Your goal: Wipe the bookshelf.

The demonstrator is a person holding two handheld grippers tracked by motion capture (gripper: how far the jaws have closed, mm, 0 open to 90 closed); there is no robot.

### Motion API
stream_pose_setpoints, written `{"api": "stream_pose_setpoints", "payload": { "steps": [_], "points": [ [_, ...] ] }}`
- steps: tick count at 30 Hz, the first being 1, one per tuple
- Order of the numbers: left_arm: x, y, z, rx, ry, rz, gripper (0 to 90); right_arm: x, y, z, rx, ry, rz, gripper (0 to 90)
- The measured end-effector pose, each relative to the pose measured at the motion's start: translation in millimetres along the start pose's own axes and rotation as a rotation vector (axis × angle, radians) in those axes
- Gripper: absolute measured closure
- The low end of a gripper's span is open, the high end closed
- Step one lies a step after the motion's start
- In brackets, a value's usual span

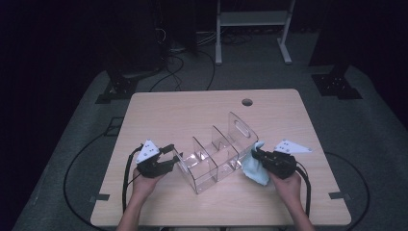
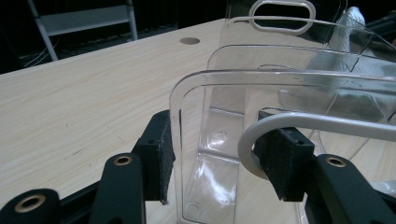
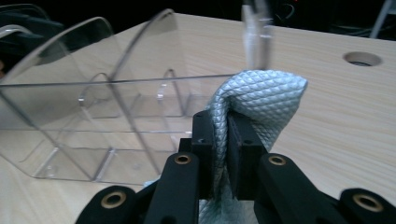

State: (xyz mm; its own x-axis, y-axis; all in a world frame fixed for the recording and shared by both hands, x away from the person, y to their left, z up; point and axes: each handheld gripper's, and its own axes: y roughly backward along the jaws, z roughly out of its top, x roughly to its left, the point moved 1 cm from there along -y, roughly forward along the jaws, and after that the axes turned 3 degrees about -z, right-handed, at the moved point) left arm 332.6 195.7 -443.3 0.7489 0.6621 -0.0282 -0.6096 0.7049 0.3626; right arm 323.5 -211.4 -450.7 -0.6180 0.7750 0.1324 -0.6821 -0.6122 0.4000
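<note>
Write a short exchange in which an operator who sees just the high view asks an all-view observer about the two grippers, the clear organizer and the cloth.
Operator: Is the right gripper really clamped on the blue cloth?
Observer: Yes. In the right gripper view both pads pinch a fold of it, and its surface shows a quilted diamond pattern.
Operator: And the left gripper at the clear organizer?
Observer: In the left gripper view its jaws straddle the organizer's near corner, one pad outside the wall and the other inside. I cannot tell whether they clamp it.
</note>
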Motion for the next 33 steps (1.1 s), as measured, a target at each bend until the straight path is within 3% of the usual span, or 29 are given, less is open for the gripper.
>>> {"api": "stream_pose_setpoints", "payload": {
  "steps": [2, 4, 8, 11, 17, 24, 27, 30, 31, 33],
  "points": [
    [-0.8, 0.7, -0.1, 0.001, -0.006, 0.000, 47.7, 8.5, -1.5, -2.5, -0.002, 0.018, 0.038, 82.0],
    [-1.1, 1.1, -0.2, 0.000, -0.007, -0.003, 47.7, 12.3, -2.4, -4.5, 0.011, 0.048, 0.035, 82.0],
    [0.0, 0.6, -0.6, -0.010, 0.003, -0.008, 47.7, -9.0, 0.5, -3.5, -0.004, 0.002, -0.020, 82.0],
    [0.0, -0.5, -0.2, -0.009, 0.004, -0.008, 47.8, -18.7, -2.0, -5.1, -0.008, -0.027, -0.025, 82.0],
    [0.5, -0.4, -0.3, -0.009, 0.001, -0.009, 47.8, 0.2, -7.5, -7.9, 0.012, 0.027, 0.025, 82.0],
    [0.3, -1.2, -0.1, -0.010, -0.001, -0.009, 47.8, -18.3, -6.0, -2.5, 0.016, -0.001, -0.035, 82.0],
    [0.5, -1.3, -0.4, -0.013, 0.001, -0.007, 47.8, -9.7, -7.0, -3.3, 0.007, 0.005, -0.014, 82.0],
    [0.2, -1.1, -0.7, -0.014, -0.002, -0.005, 47.8, 4.1, -8.8, -4.3, 0.022, 0.066, 0.008, 82.0],
    [0.2, -1.0, -0.9, -0.016, -0.001, -0.005, 47.8, 3.8, -8.5, -3.9, 0.024, 0.072, 0.004, 82.0],
    [-0.3, -0.7, -0.7, -0.012, -0.002, -0.004, 47.8, -6.7, -6.9, -2.8, 0.014, 0.033, -0.007, 82.0]
  ]
}}
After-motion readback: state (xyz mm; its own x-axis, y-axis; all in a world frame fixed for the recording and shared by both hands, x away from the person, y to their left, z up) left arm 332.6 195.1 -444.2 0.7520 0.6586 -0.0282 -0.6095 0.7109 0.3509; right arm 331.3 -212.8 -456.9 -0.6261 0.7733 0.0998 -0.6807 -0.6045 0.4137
